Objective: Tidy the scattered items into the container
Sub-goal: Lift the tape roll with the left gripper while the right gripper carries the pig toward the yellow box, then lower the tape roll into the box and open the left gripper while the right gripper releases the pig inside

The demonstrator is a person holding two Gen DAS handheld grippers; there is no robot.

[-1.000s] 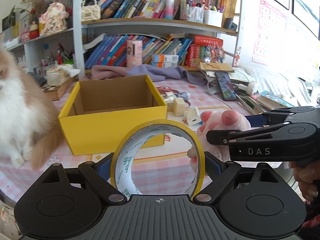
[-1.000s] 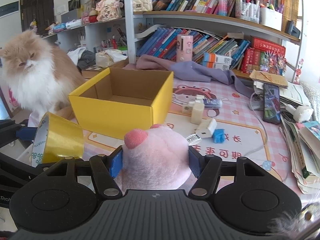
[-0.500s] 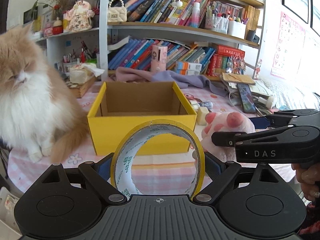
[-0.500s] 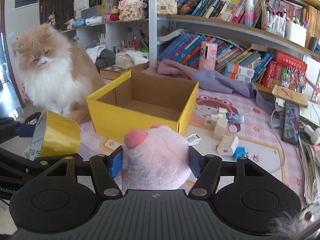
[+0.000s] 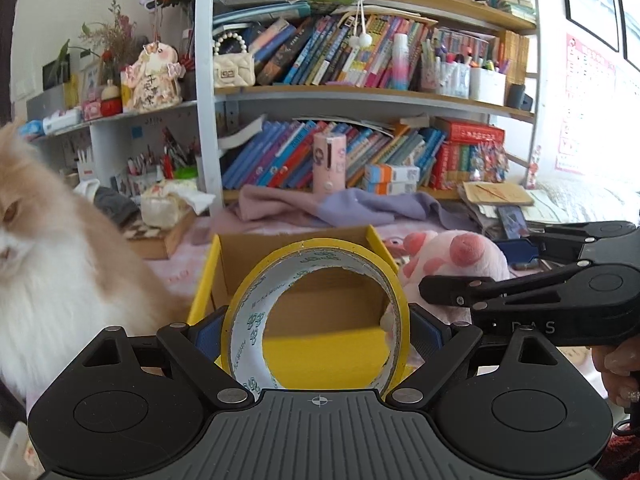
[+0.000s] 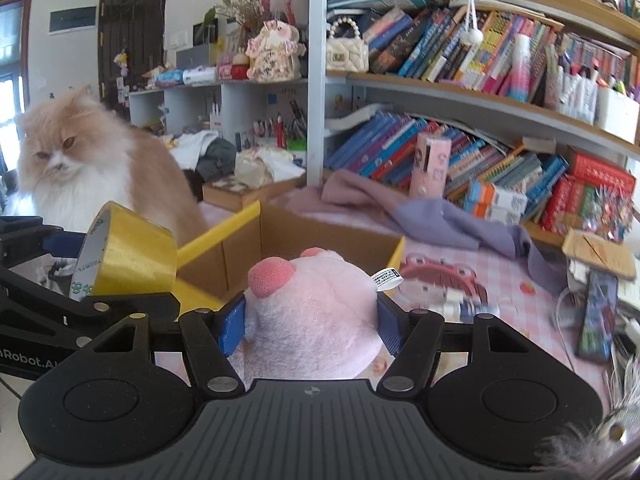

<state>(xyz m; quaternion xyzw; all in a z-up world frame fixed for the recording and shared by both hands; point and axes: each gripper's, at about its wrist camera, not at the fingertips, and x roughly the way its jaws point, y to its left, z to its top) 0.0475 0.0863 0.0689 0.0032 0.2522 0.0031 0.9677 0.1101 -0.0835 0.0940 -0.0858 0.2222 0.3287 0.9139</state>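
The left gripper (image 5: 318, 330) is clamped across the outer diameter of a roll of yellow tape (image 5: 316, 312), jaws set wide, one blue pad on each side of the ring. The roll is rigid and light; its smooth wound face is likely slippery, so a grip across the full diameter, as here, is the sound one. The right gripper (image 6: 310, 322) is closed to a medium width on a pink plush paw toy (image 6: 316, 312), with the pads sunk into the fur on both flanks. The toy is soft, compressible and light; it should tolerate squeezing and a drop without damage. The target container, a yellow cardboard box (image 6: 224, 236) with an open top, stands on the pink checked tablecloth (image 6: 516, 292) directly ahead of both grippers; each held item appears to sit at or just short of its near wall, above rim level. Small items remain scattered on the cloth to the right of the box. A long-haired orange-and-white cat (image 6: 80, 168) sits just beside the box's left side; judged a collision risk during release.
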